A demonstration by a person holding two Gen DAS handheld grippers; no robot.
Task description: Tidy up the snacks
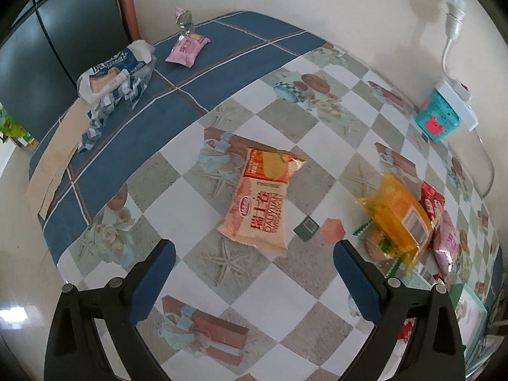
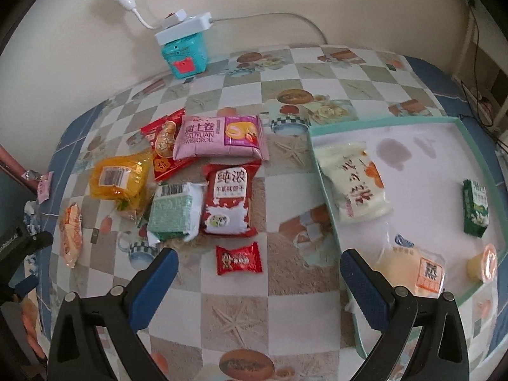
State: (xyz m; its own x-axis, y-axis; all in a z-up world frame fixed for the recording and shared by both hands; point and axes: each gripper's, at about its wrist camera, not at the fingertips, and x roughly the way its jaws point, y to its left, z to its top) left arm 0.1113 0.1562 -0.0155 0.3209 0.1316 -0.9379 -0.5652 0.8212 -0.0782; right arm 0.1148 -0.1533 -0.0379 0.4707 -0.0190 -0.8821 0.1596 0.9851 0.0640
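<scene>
- Blue pads of the left hand-held gripper (image 1: 254, 273) stand wide apart and hold nothing; an orange Swiss roll packet (image 1: 265, 198) lies on the checked counter (image 1: 304, 289) just ahead.
- Right hand-held gripper (image 2: 258, 285) is also wide open and empty, above a small red candy packet (image 2: 239, 258).
- Only the right wrist view shows the mint-rimmed tray (image 2: 320, 171) with snacks inside.
- Its near corner is cut off.
- Yellow bag (image 1: 398, 214) partly hides the pile in the left wrist view.

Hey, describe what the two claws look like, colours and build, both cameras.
Both match: the left claw and right claw each have two black plastic arms with triangular cut-outs, round silver bolts at the joints, and flat blue rubbery pads on the inner faces. No cables or markings visible.
</scene>
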